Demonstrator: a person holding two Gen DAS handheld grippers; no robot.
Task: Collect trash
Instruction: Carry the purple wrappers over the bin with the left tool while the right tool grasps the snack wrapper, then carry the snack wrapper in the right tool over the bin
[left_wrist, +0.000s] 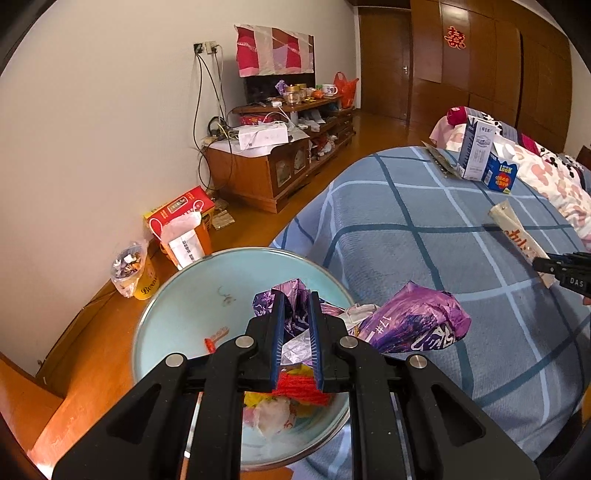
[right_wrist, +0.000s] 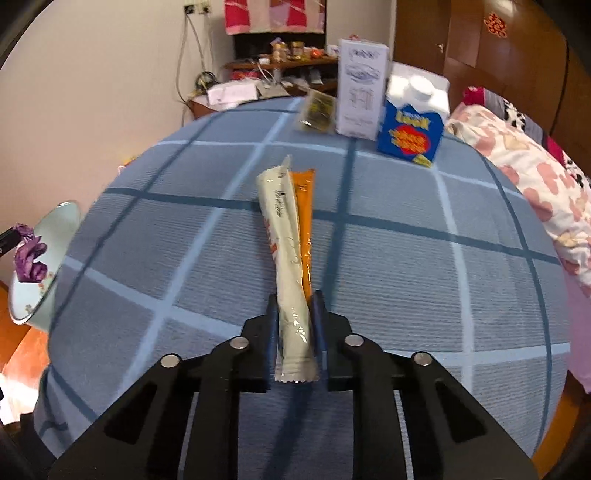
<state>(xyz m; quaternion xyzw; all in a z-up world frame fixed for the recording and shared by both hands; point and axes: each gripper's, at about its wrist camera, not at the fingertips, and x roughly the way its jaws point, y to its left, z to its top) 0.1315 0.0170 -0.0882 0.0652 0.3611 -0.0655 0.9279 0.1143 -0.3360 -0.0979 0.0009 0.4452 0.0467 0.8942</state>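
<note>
My left gripper (left_wrist: 297, 299) is shut on a crumpled purple wrapper (left_wrist: 295, 314) above a light blue basin (left_wrist: 184, 306) that holds several pieces of trash. A larger purple bag (left_wrist: 417, 321) lies on the basin's rim and the bed. In the right wrist view the purple wrapper (right_wrist: 29, 258) and the basin (right_wrist: 48, 251) show at the far left. My right gripper (right_wrist: 295, 302) is shut on a long white and orange snack wrapper (right_wrist: 291, 236), held above the blue checked bed cover (right_wrist: 406, 258). That wrapper (left_wrist: 517, 232) also shows at the right of the left wrist view.
A white carton (right_wrist: 362, 88), a blue carton (right_wrist: 410, 129) and a small dark packet (right_wrist: 317, 110) stand at the far side of the bed. A floral quilt (right_wrist: 535, 177) lies right. On the floor by the wall are a red box (left_wrist: 181, 214) and bags (left_wrist: 129, 266).
</note>
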